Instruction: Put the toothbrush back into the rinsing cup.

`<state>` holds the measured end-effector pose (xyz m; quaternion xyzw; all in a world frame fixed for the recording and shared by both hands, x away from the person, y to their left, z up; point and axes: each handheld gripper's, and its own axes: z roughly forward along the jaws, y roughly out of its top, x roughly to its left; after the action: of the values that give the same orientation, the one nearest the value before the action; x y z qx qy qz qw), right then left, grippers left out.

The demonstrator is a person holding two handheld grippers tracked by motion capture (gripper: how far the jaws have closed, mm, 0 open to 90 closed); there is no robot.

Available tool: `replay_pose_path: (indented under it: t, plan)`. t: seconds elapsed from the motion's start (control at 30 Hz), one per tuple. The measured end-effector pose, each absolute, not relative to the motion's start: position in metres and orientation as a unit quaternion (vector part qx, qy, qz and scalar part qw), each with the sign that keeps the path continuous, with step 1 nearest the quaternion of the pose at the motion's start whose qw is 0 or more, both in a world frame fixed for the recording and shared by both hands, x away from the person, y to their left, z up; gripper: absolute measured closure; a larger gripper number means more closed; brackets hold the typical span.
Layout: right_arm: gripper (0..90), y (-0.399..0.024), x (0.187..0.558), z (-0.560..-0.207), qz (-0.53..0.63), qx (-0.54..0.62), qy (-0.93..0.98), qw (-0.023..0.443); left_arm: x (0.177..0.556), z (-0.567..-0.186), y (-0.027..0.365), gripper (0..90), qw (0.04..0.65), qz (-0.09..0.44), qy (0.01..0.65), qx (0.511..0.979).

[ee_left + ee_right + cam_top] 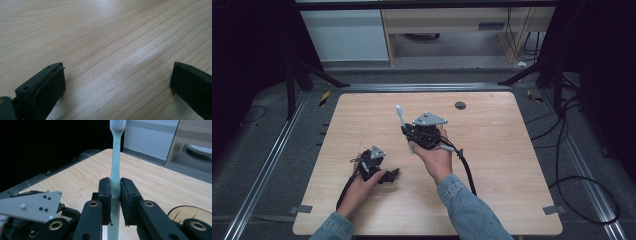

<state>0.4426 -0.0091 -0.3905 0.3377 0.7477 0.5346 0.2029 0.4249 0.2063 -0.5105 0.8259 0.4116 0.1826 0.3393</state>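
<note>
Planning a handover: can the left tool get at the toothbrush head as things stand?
Probably yes. The left tool is open, low over the table with nothing between its jaws. The right tool clamps the toothbrush mid-handle, bristle end standing free above it, and nothing lies between the two tools.

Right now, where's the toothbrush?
The toothbrush is clamped upright in the right gripper, bristles up, above the middle of the table; the high view shows it just left of that gripper.

table: light wood | grommet: far edge, rt of ctr | cabinet: white, behind table
</note>
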Motion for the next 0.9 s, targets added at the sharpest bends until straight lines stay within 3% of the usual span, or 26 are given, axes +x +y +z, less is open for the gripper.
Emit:
replay_pose_path:
  t: [0.9]
  plan:
    - [79.2, -0.0151, 0.4492, -0.3835, 0.575, 0.340, 0.699, 0.257, 0.4249, -0.5105, 0.2062, 0.0, 0.340, 0.182, 0.412, 0.826]
